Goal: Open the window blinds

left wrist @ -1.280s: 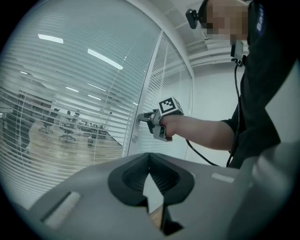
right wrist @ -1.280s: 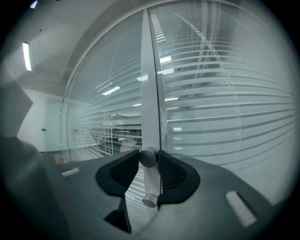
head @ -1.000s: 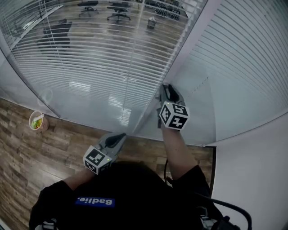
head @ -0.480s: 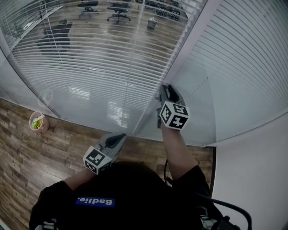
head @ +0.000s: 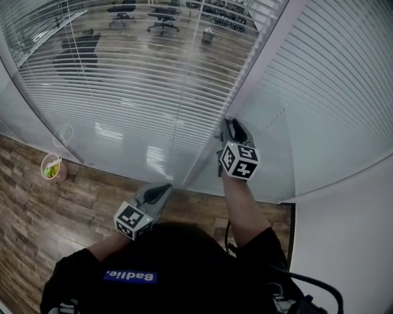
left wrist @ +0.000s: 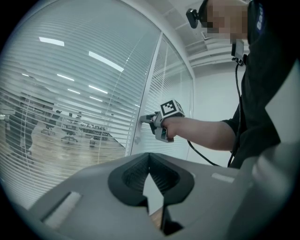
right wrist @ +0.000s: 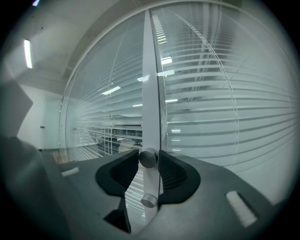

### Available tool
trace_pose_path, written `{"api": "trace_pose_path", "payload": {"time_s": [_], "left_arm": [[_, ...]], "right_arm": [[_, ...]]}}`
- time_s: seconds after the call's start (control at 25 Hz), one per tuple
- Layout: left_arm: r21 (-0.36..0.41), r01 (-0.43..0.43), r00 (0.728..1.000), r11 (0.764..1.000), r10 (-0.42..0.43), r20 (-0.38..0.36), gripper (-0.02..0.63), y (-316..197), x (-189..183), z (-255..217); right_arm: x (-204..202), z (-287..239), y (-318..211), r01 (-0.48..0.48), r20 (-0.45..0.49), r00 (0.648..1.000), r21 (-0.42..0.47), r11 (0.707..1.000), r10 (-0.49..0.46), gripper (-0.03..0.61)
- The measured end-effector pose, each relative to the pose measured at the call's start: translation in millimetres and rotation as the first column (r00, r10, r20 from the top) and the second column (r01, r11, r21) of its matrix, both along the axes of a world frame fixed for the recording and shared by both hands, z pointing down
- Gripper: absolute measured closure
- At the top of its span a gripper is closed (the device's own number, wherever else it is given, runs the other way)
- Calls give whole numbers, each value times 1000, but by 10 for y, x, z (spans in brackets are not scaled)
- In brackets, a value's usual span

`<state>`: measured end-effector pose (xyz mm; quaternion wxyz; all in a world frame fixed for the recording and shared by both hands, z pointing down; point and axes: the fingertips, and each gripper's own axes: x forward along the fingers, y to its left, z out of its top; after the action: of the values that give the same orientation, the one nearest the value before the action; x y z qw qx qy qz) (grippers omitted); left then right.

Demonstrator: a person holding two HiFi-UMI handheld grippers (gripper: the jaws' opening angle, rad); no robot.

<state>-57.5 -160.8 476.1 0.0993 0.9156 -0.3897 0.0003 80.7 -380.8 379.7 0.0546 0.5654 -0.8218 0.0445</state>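
Room: wood-plank floor [head: 37,214] runs up to a glass partition wall; office chairs [head: 163,15] stand well beyond the glass.
Window blinds: two panels of horizontal slats behind the glass. The left panel [head: 123,80] lets the far office show through its slats; the right panel [head: 331,92] reads as dense white.
Frame post: a pale upright post [head: 245,86] stands between the two panels.
Knobs: an upper knob [right wrist: 148,158] and a lower knob [right wrist: 148,200], both round and metal, are set on the post.
Right gripper: right gripper [right wrist: 148,159] is held at the post. Its jaws have just been opening a little, with the upper knob between them and both pads against it.
Left gripper: left gripper [head: 164,187] is low near the foot of the glass, jaw tips together with nothing held.
Cup: a small round cup [head: 53,168] sits on the floor beside the glass, far left.
Cup contents: something yellow and green, too small to identify.
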Motion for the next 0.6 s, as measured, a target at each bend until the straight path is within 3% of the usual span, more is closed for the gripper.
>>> {"api": "trace_pose_path", "payload": {"time_s": [0.12, 0.32, 0.6], "left_arm": [[2, 5, 1000, 1000, -5, -4, 614, 16, -55, -1], [1, -20, 1000, 1000, 20, -12, 614, 83, -90, 15], [-36, -130, 991, 991, 129, -44, 614, 230, 52, 32]], "right_arm": [[7, -32, 42, -10, -43, 999, 36, 999, 11, 443], [63, 4, 191, -38, -40, 998, 36, 999, 39, 448], [60, 59, 533, -74, -69, 995, 16, 997, 75, 448]]}}
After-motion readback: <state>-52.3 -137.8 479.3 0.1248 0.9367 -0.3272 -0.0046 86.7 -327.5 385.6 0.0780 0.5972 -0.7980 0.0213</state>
